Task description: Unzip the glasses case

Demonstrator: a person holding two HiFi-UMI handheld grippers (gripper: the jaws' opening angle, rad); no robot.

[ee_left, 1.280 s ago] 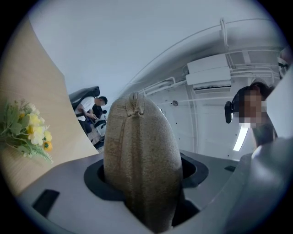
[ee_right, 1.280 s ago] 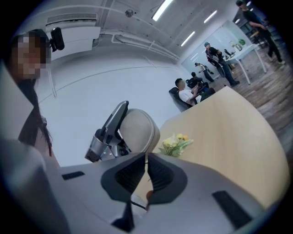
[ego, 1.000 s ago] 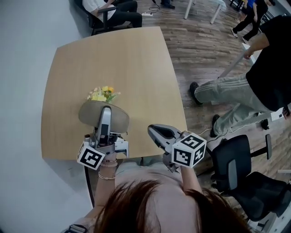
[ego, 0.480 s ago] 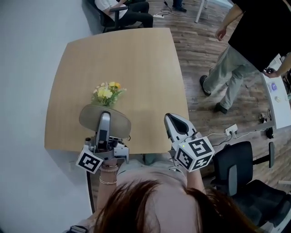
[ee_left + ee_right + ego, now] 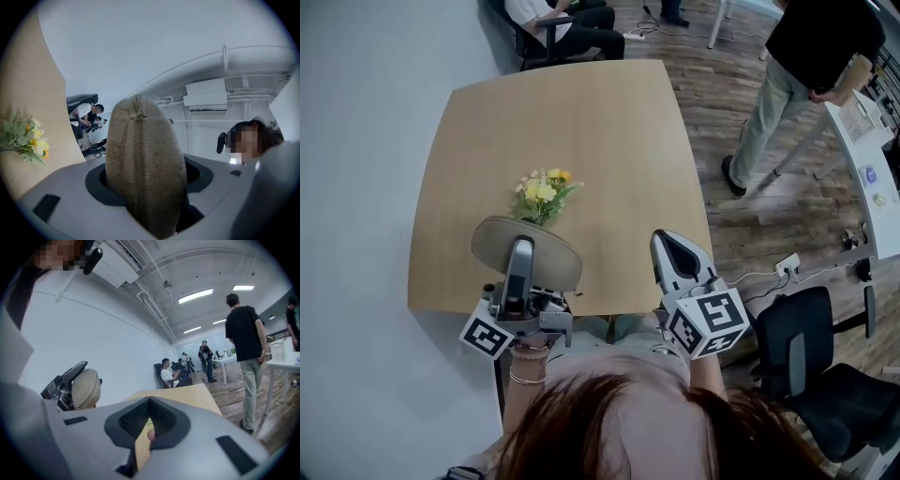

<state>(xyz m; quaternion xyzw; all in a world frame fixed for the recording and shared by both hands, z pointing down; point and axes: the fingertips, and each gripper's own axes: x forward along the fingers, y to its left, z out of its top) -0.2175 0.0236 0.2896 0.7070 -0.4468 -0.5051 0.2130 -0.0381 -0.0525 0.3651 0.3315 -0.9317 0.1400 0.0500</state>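
- The left gripper (image 5: pixel 523 251) is clamped on the tan glasses case (image 5: pixel 492 246), pinching it across its flat faces and holding it over the near edge of the wooden table (image 5: pixel 581 122)
- The right gripper (image 5: pixel 666 242) carries nothing; its jaws are pressed together at the tips, with only a thin slit behind them
- In the head view the free gripper sits at 3 o'clock from the case, well apart, so it is likely the one to work the zip
- The case's long axis runs roughly 10 to 4 o'clock in the head view
- In the left gripper view a puckered seam end (image 5: pixel 136 105) tops the case at 12 o'clock; no zip pull can be made out
- Yellow flowers (image 5: pixel 544 192) lie just beyond the case at 12 o'clock
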